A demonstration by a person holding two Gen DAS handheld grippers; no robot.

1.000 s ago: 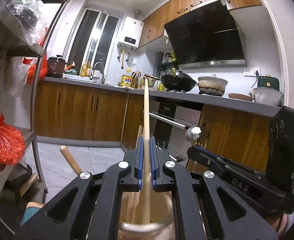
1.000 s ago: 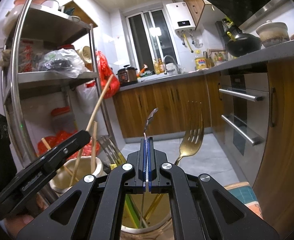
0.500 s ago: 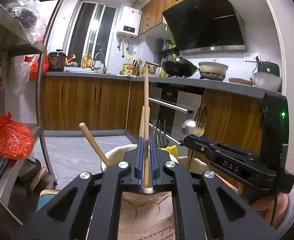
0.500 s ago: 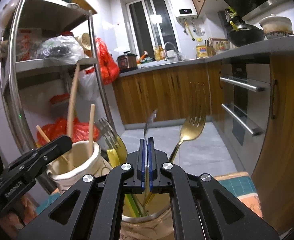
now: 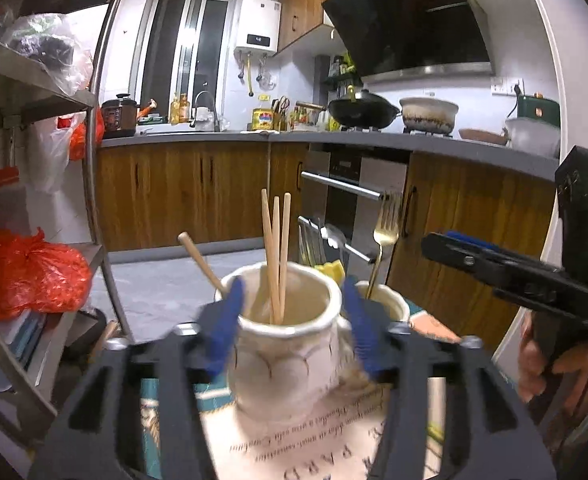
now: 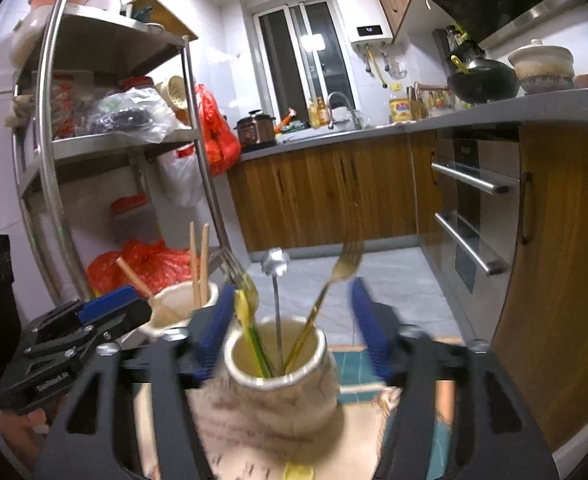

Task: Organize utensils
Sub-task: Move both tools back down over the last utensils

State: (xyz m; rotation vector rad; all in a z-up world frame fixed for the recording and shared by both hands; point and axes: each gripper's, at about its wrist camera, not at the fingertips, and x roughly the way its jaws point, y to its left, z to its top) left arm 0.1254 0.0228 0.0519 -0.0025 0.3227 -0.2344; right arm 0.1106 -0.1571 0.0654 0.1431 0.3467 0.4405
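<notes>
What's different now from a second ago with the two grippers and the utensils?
Both grippers have just opened. The left gripper let go of its wooden chopstick, now standing in the cream ceramic jar. The right gripper released the silver spoon into the second cream jar. Both grippers drew back. The jars and the gold fork stayed put.

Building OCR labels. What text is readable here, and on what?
"PARD": printed mat, partial word.
Script lines above it: too blurred.
Side label on left gripper, whose jaws have just been opening either side of the chopstick jar: too blurred.
Water heater display: too small.
</notes>
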